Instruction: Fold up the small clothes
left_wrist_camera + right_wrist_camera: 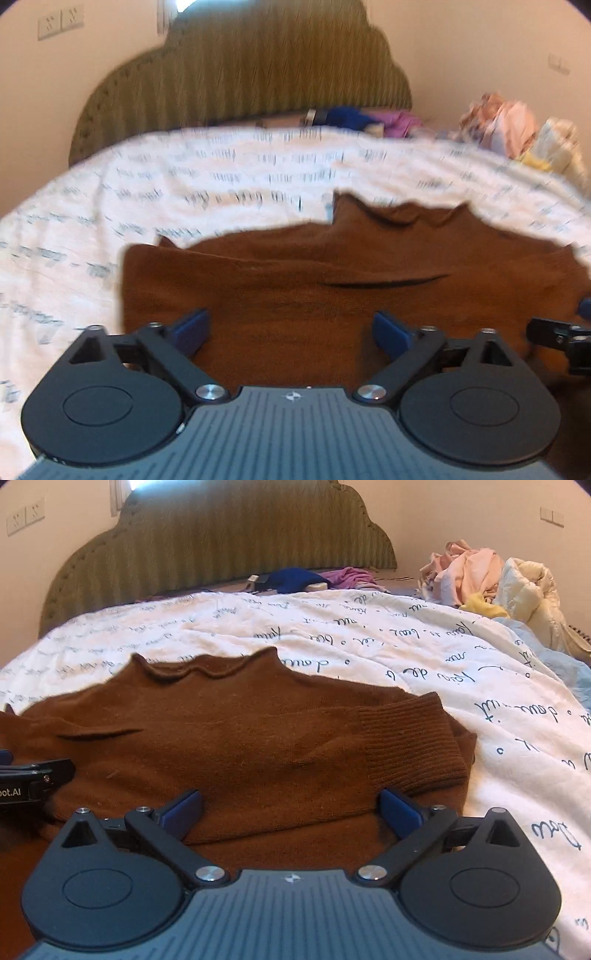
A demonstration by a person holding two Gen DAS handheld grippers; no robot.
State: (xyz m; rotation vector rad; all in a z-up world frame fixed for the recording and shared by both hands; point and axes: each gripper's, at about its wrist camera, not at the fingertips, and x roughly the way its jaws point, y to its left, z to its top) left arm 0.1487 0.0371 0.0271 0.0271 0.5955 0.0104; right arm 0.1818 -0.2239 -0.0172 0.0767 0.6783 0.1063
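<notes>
A brown knitted sweater (236, 738) lay flat on the near part of a bed, on a white quilt (424, 653) printed with dark handwriting. Its rolled collar (207, 668) pointed toward the far end, where a green padded headboard (229, 542) stood against a pale wall. One ribbed cuff (417, 738) lay folded in across the right side of the sweater.

My left gripper (291, 332) was spread wide above the near left part of the sweater, nothing between its blue pads (192, 330); I could not tell whether they touched the knit. My right gripper (291, 812) was also spread wide, over the near right part of the sweater, just near of the ribbed cuff, holding nothing. The two grippers sat side by side, each showing at the edge of the other's view.

Far off by the headboard lay a blue garment (295, 579) and a purple garment (351, 576). On the far right of the bed sat a pile of pale pink and cream clothes (480, 579). The left wrist view was blurred
</notes>
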